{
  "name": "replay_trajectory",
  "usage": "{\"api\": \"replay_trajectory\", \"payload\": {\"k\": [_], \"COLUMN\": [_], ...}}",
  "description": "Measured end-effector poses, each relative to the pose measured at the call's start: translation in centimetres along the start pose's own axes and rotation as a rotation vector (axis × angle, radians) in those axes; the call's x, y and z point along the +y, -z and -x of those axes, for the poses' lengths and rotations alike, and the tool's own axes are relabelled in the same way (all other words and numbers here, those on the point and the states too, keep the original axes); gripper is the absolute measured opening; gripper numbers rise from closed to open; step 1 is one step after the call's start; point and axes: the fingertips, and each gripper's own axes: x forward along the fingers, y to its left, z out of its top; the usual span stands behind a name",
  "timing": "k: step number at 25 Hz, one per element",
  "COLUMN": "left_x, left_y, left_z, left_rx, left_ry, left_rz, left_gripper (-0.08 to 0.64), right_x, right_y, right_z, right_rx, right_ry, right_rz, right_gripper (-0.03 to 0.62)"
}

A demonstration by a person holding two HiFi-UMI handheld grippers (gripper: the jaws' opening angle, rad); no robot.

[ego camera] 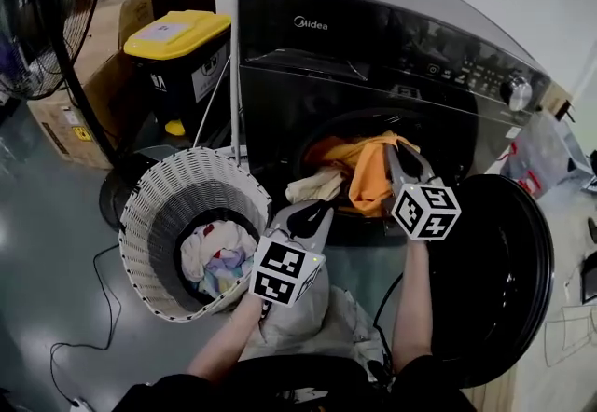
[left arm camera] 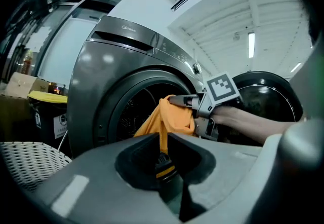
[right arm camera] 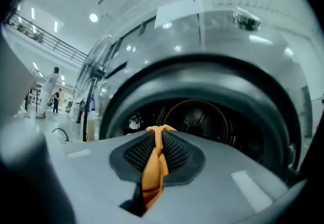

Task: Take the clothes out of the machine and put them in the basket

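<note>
An orange garment (ego camera: 368,172) hangs out of the drum opening of the dark front-loading washer (ego camera: 373,37). My right gripper (ego camera: 399,154) is shut on its top, and a pinched orange fold (right arm camera: 154,167) runs between the pads. The left gripper view shows that right gripper (left arm camera: 174,100) holding the garment (left arm camera: 174,119) up at the drum mouth. A narrow strip of the garment runs down into my left gripper (left arm camera: 163,154), which looks shut on it. In the head view the left gripper (ego camera: 312,208) is low, in front of the drum, beside a cream cloth (ego camera: 317,185) on the drum's lip.
A white woven basket (ego camera: 159,205) holding pale clothes (ego camera: 216,256) stands on the floor left of the washer. The washer door (ego camera: 494,261) hangs open at the right. A yellow-lidded bin (ego camera: 177,33), a cardboard box (ego camera: 107,37) and a fan (ego camera: 37,19) stand at the back left.
</note>
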Motion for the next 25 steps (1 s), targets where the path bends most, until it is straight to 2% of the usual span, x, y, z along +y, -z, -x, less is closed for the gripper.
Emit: {"api": "replay_trajectory", "payload": {"k": [3, 7, 12, 13, 15, 16, 19, 22, 23, 24, 25], "left_x": [0.0, 0.3, 0.9, 0.9, 0.4, 0.1, -0.4, -0.1, 0.1, 0.3, 0.7], "left_y": [-0.3, -1.0, -2.4, -2.7, -2.7, -2.6, -2.1, -3.5, -4.2, -5.0, -5.9], "left_z": [0.6, 0.9, -0.7, -1.4, -2.9, -3.8, -6.5, -8.2, -8.4, -8.5, -8.5], "left_rx": [-0.01, -0.015, -0.028, -0.025, -0.001, 0.016, 0.048, -0.012, -0.033, -0.053, -0.076], "left_ry": [-0.007, -0.014, -0.033, -0.021, 0.021, 0.038, 0.034, -0.029, -0.045, -0.057, -0.066], "left_rz": [-0.006, -0.024, -0.099, -0.121, -0.174, -0.205, -0.247, -0.179, -0.152, -0.129, -0.105], "left_gripper": [0.043, 0.05, 0.162, 0.2, 0.324, 0.354, 0.391, 0.384, 0.34, 0.257, 0.138], "right_x": [1.6, 3.2, 5.3, 5.8, 6.7, 7.2, 8.3, 9.5, 9.7, 9.9, 9.9], "right_y": [-2.5, -6.3, -11.7, -12.6, -14.4, -15.3, -17.2, -18.0, -18.0, -18.0, -18.1], "right_z": [1.5, 3.3, 5.6, 6.1, 7.0, 7.4, 8.7, 9.7, 10.0, 10.2, 10.4], "right_rx": [-0.042, -0.125, -0.208, -0.222, -0.253, -0.269, -0.298, -0.311, -0.315, -0.321, -0.328], "right_ry": [-0.026, -0.066, -0.122, -0.134, -0.16, -0.174, -0.218, -0.261, -0.268, -0.274, -0.283], "right_rz": [0.013, -0.038, -0.033, -0.024, -0.013, -0.009, 0.0, -0.015, -0.019, -0.025, -0.039], "right_gripper": [0.057, 0.057, 0.057, 0.057, 0.057, 0.057, 0.057, 0.057, 0.057, 0.057, 0.057]}}
